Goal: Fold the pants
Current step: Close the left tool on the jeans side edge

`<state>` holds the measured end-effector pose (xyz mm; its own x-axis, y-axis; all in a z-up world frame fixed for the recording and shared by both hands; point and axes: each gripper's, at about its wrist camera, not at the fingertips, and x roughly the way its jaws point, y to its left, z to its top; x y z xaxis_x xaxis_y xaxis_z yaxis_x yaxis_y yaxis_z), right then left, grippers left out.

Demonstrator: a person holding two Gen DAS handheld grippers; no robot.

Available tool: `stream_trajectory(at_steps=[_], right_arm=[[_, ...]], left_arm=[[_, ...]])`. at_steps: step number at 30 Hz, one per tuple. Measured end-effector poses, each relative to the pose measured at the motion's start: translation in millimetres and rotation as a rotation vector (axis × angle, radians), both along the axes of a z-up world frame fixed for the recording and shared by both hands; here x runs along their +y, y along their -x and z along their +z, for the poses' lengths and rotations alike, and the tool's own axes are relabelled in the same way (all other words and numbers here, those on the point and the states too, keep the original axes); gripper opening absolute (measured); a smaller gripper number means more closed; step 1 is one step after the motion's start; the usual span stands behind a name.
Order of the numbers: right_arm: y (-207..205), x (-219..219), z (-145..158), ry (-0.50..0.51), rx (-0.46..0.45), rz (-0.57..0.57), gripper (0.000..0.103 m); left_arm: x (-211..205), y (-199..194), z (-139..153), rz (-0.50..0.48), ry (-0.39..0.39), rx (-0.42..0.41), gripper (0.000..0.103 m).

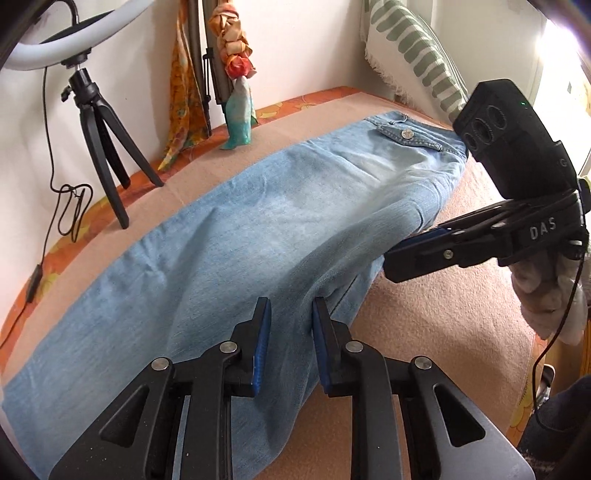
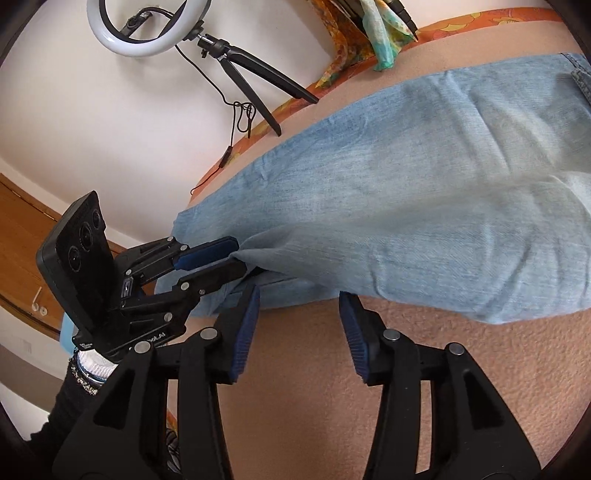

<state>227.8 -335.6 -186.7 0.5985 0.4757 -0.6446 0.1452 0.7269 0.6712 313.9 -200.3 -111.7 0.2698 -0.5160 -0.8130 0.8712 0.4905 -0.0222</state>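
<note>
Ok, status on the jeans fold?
Left gripper clamped on the jeans at their near edge. Right gripper open, empty, over the blanket. Tripod stands apart, nothing in the way.

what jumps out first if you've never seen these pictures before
A pair of light blue jeans sprawls lengthwise over the peach bedcover, filling the middle of both views. The left gripper is pinching a fold of denim at the jeans' near edge, while the right gripper stands open over the bare cover. Behind, by the white wall, a ring light sits on a small black tripod.
</note>
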Motion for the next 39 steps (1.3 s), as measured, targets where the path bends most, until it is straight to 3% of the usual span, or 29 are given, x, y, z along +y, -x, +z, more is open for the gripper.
stream_trajectory(at_steps=[5, 9, 15, 19, 24, 27, 31, 36, 39], right_arm=[[-11, -4, 6, -0.025, -0.019, -0.030, 0.047], [-14, -11, 7, -0.074, 0.016, -0.038, 0.047], [-18, -16, 20, -0.040, 0.032, -0.015, 0.047], [-9, -23, 19, -0.029, 0.045, -0.026, 0.047], [25, -46, 14, -0.004, 0.036, -0.056, 0.047], [46, -57, 0, 0.039, 0.075, -0.096, 0.047], [50, -64, -30, 0.003, 0.139, -0.143, 0.047], [52, -67, -13, 0.176, 0.103, -0.228, 0.049], [67, -72, -10, 0.218, 0.082, -0.276, 0.060]], left_arm=[[33, -3, 18, 0.048, 0.025, -0.009, 0.020], [49, 13, 25, 0.027, 0.094, 0.063, 0.020], [8, 45, -1, -0.076, 0.019, 0.027, 0.020], [-16, 24, -22, -0.020, -0.053, 0.010, 0.020], [-16, -3, -15, 0.045, 0.014, 0.037, 0.020], [-16, -6, -15, 0.037, 0.005, 0.030, 0.020], [-20, -9, -17, 0.041, 0.000, 0.027, 0.020], [-19, -7, -14, 0.033, -0.002, 0.023, 0.020], [-19, -6, -14, 0.022, -0.010, 0.018, 0.020]])
